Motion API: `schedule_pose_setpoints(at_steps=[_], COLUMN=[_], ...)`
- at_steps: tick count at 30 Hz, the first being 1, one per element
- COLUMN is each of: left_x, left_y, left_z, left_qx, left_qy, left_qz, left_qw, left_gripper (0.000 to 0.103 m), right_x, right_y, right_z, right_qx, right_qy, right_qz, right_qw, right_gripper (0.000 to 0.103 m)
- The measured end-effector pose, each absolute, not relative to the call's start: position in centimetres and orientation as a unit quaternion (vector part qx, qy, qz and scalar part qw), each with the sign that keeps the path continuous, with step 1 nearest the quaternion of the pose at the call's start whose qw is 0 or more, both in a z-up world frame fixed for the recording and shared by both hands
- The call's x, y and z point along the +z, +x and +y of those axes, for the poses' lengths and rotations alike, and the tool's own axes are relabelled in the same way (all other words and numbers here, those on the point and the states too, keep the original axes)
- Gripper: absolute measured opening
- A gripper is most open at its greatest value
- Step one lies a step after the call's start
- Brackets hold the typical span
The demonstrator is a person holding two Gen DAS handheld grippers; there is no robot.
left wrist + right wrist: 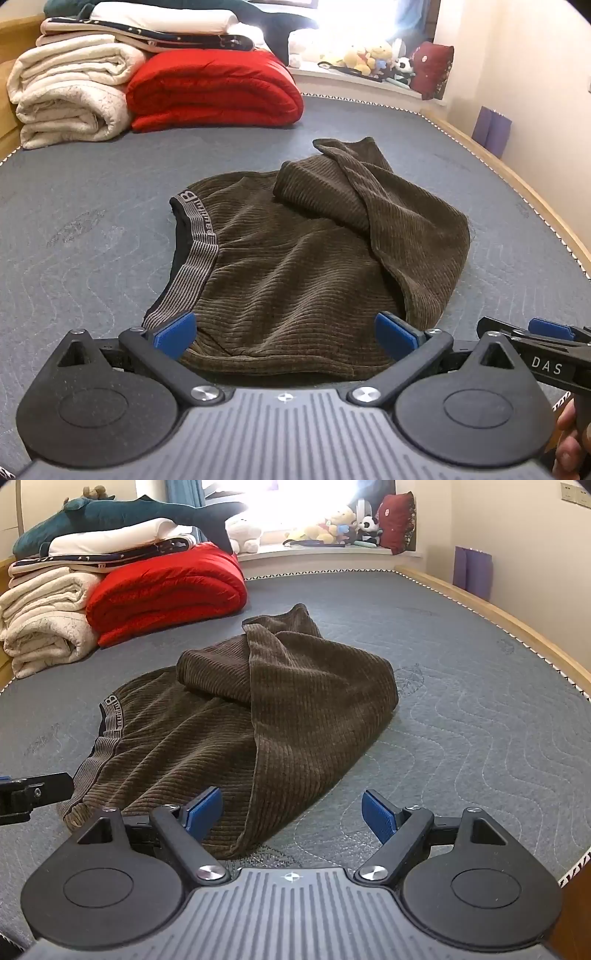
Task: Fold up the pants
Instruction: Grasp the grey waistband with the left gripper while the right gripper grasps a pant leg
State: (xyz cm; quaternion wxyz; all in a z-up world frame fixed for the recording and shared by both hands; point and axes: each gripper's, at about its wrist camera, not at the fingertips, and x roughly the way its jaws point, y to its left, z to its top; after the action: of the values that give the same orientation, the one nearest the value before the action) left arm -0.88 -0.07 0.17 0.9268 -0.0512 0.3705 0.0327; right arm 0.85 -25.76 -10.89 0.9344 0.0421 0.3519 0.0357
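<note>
Both my left gripper and right gripper gape wide, holding nothing; brown pants lie at twelve o'clock on the grey mattress.

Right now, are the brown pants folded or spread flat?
Partly folded: the corduroy pants have their legs doubled back loosely over the seat.

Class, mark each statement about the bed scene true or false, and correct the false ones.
1. The pants are brown corduroy. True.
2. Both grippers are shut on the pants. False: the left gripper and the right gripper are open, holding nothing.
3. A red blanket lies folded beyond the pants. True.
4. The pants lie on a wooden floor. False: they lie on a grey quilted mattress.
5. The legs are folded back over the seat. True.
</note>
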Motion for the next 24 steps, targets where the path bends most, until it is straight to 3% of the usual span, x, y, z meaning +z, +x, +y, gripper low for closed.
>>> schedule_pose_setpoints(at_steps=[16,18,19,20,21,22,23,24], left_x=[0.3,1.4,2.1,2.8,3.4,4.0,4.6,5.0], left_y=[-0.4,-0.3,0.2,1.0,1.8,2.4,3.3,4.1], left_z=[0.6,1.4,1.8,2.2,2.9,3.4,4.1,4.6], left_qx=[0.013,-0.008,-0.021,-0.028,-0.036,-0.046,-0.057,-0.062], left_qy=[-0.058,-0.062,-0.054,-0.042,-0.034,-0.027,-0.016,-0.003], left_qz=[0.376,0.365,0.364,0.367,0.368,0.364,0.355,0.347], left_qw=[0.925,0.929,0.930,0.929,0.929,0.930,0.933,0.936], left_gripper=[0.102,0.090,0.064,0.039,0.030,0.012,0.005,0.005], right_x=[-11.2,-10.9,-10.7,-10.6,-10.5,-10.4,-10.2,-9.9], right_y=[1.5,1.4,1.4,1.5,1.5,1.6,1.7,1.8], right_z=[-26.2,-26.5,-26.7,-26.8,-26.9,-27.1,-27.4,-27.6], right_qx=[0.024,0.021,0.017,0.015,0.017,0.020,0.026,0.028], right_qy=[0.059,0.061,0.060,0.060,0.063,0.066,0.082,0.086], right_qz=[0.353,0.350,0.344,0.340,0.337,0.331,0.320,0.311], right_qw=[0.933,0.935,0.937,0.938,0.939,0.941,0.944,0.946], right_gripper=[0.083,0.082,0.078,0.064,0.049,0.044,0.037,0.034])
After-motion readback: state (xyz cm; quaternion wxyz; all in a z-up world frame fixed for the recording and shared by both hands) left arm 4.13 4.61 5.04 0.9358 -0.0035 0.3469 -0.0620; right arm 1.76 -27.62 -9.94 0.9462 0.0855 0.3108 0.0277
